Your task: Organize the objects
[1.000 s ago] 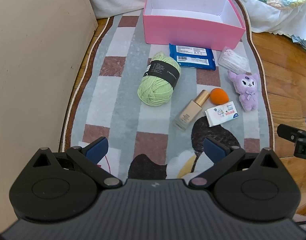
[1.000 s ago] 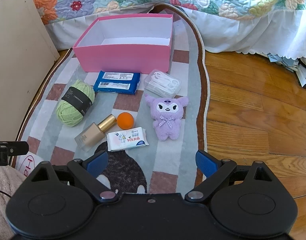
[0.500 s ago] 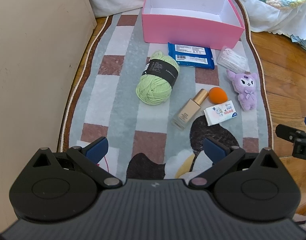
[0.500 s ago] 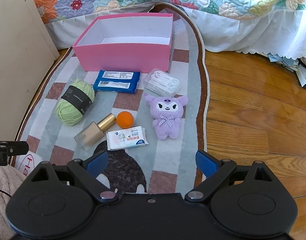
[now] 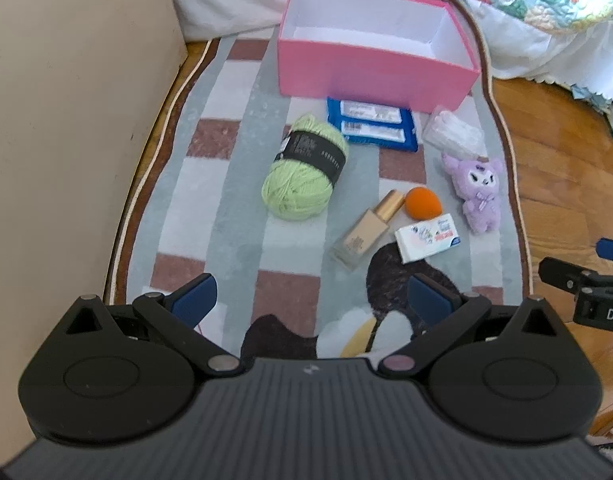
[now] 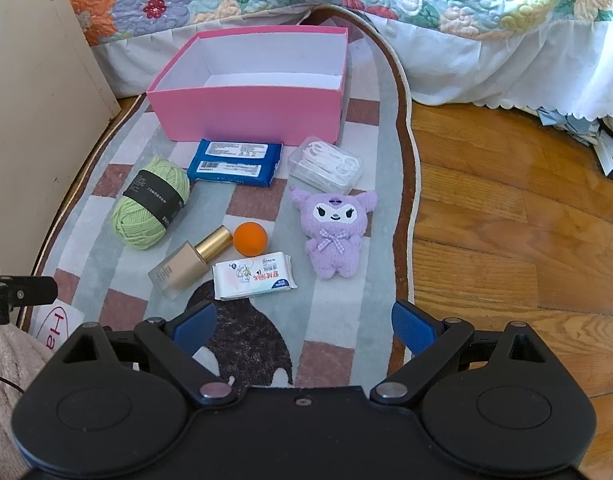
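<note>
Both grippers hang released, holding nothing. The yarn ball point(image 5: 304, 172) lies ahead of the left gripper point(image 5: 310, 300), its long axis slanting toward the pink box point(image 5: 370, 76) beyond.

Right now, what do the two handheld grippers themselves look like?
Both look alike: a matte black body with two round discs, triangular cut-outs, silver pivot pins and black linkage arms ending in blue finger pads. The left gripper has a ribbed grey top plate with a small logo; the right gripper shows white lettering on its side in the left view.
</note>
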